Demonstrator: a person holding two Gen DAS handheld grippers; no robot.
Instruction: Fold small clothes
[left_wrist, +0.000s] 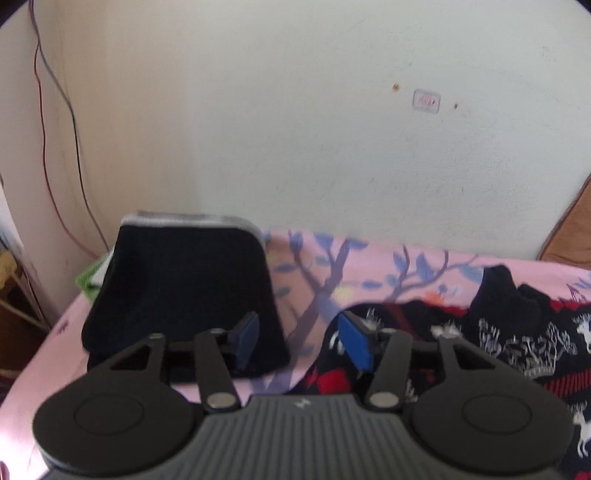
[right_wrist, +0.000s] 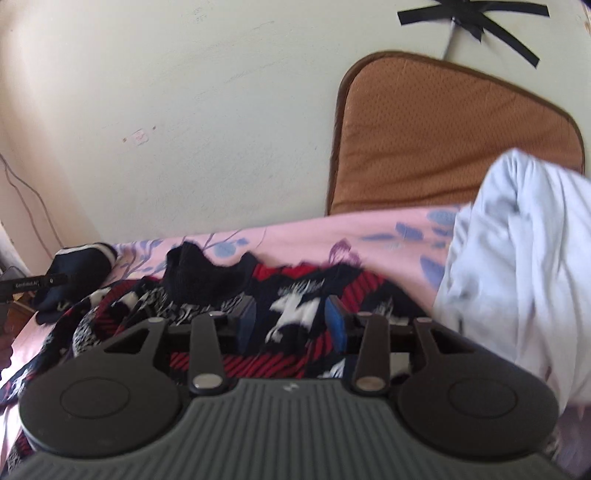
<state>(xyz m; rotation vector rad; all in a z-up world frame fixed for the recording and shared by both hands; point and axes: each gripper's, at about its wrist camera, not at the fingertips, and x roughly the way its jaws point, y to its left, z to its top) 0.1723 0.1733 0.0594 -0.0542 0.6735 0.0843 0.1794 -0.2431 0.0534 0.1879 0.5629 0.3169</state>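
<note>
The left gripper (left_wrist: 301, 341) has its jaws apart with nothing between the blue pads (left_wrist: 355, 341); it hangs over the pink flowered bedsheet (left_wrist: 369, 266). The patterned sweater (left_wrist: 517, 350), black with red stripes and white figures, is the landmark here: the left gripper is at its left edge. Left of the sweater, just beside it on the sheet, lies a folded dark garment (left_wrist: 177, 295) with a grey band along its far edge.

The right gripper (right_wrist: 290, 323) also stands apart, low over the sweater (right_wrist: 295, 306), whose cloth shows in the gap; whether the pads press on it cannot be told. A black sock (right_wrist: 207, 275) lies on the sweater's far side. Right of the sweater sits a heap of pale blue cloth (right_wrist: 517, 258). Beyond the sweater a brown cushion (right_wrist: 443, 140) leans against the wall (right_wrist: 221, 110).
</note>
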